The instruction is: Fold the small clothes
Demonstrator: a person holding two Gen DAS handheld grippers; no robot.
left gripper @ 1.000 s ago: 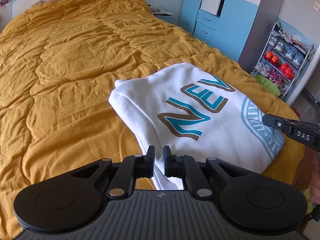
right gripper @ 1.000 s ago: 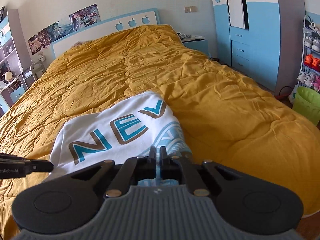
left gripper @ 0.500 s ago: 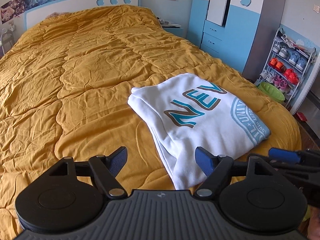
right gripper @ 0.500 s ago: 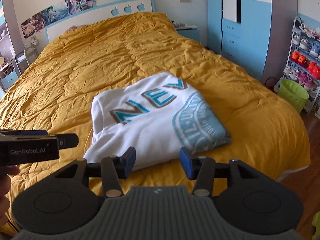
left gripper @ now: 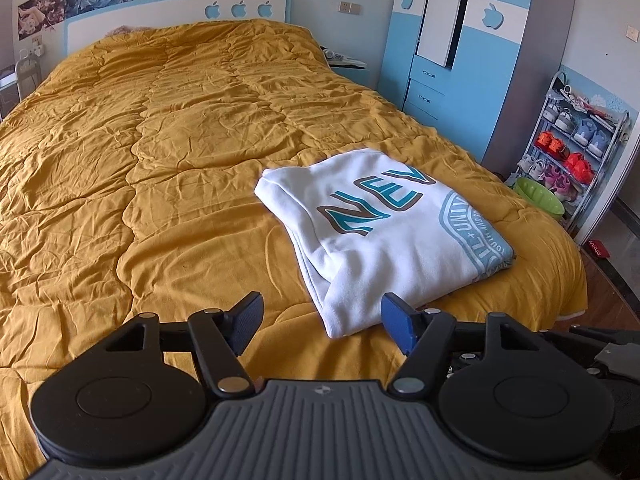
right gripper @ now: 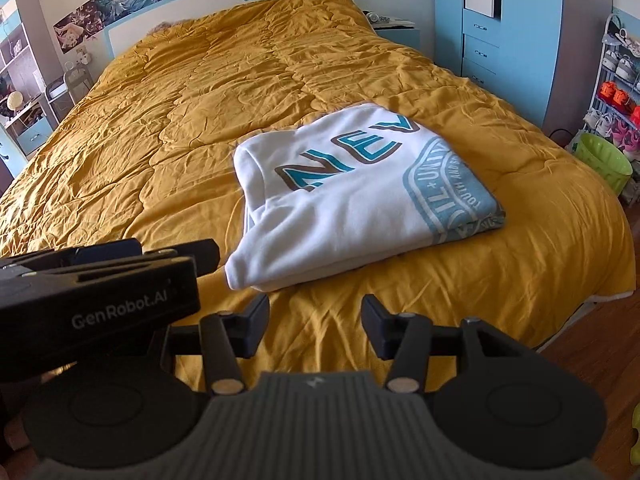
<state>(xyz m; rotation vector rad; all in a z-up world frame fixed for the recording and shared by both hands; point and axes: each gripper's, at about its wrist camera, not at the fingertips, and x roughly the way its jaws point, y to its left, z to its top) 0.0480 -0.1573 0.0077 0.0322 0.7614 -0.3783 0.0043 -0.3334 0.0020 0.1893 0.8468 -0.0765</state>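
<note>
Left gripper (left gripper: 320, 322): jaws spread, empty; sweatshirt's near corner lay between the fingertips, just ahead.
Right gripper (right gripper: 314, 326): jaws spread, empty; sweatshirt ahead, clear of them.
Folded sweatshirt (left gripper: 384, 232): lay on the yellow quilt (left gripper: 160, 160) near the bed's foot, long axis running forward-right; left gripper appeared nearer.

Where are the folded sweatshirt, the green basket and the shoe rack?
folded sweatshirt (left gripper: 384, 236), left wrist view, white front panel.
green basket (right gripper: 602, 158), right wrist view, outer wall.
shoe rack (left gripper: 568, 148), left wrist view, middle shelves.
</note>
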